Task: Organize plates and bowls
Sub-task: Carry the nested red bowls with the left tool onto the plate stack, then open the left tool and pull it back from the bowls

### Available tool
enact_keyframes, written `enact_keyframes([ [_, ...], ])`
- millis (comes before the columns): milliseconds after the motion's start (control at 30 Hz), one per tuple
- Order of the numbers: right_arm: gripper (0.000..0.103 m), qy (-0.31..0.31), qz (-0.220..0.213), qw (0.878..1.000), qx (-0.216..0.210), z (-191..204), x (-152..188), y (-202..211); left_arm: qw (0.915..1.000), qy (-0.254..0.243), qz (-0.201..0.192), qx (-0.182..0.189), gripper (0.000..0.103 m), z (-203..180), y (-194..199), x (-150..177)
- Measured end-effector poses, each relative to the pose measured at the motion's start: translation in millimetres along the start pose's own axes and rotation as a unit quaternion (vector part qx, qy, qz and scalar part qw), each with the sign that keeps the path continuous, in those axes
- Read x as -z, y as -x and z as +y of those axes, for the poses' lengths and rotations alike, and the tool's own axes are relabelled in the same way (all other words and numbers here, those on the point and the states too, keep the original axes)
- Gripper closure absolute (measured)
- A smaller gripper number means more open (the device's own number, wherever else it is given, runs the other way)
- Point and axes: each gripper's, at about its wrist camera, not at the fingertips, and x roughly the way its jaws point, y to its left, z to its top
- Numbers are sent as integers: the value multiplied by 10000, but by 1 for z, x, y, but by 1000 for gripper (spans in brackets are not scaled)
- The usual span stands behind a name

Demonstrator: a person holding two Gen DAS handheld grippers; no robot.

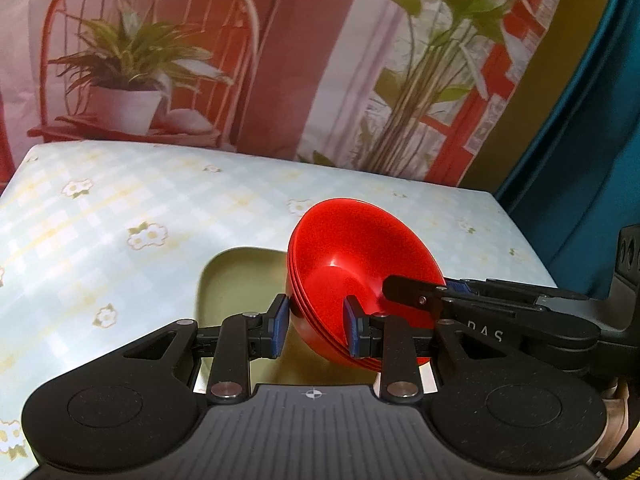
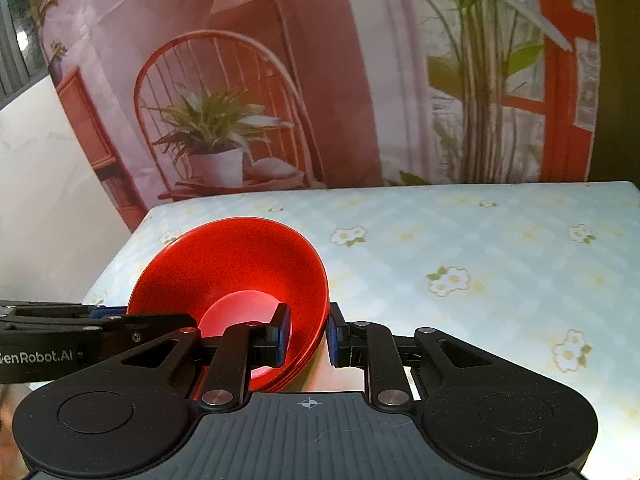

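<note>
A stack of red bowls is held tilted above the table between both grippers. My left gripper straddles the stack's left rim, one blue pad outside and one inside the bowl. My right gripper straddles the opposite rim the same way; it shows in the left wrist view reaching in from the right. The stack also shows in the right wrist view, with my left gripper coming in from the left. A pale green plate lies on the table under the stack.
The table has a light blue checked cloth with white flowers. A printed backdrop of a chair and plants hangs behind it. A teal curtain hangs beyond the table's right edge.
</note>
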Motion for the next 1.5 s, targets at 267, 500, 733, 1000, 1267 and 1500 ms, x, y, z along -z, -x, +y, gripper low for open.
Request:
enact_keyframes([
  [267, 84, 162, 247, 9996, 18, 13, 4, -26, 9998, 142, 90, -82, 72, 17, -9, 4],
  [500, 84, 183, 360, 9992, 26, 17, 7, -42, 9996, 161, 162, -154, 72, 25, -16, 5],
  [733, 85, 256, 449, 9987, 9, 20, 10, -52, 9991, 183, 291, -266, 72, 29, -24, 10],
  [1000, 84, 288, 521, 9982, 37, 20, 14, -56, 9990, 80, 284, -322, 72, 28, -27, 12],
  [1267, 83, 329, 511, 9981, 120, 21, 14, -53, 9988, 37, 215, -432, 71, 24, -24, 10],
  [1500, 76, 292, 373, 9986, 214, 15, 11, -37, 9986, 6, 142, -505, 67, 18, -17, 8],
])
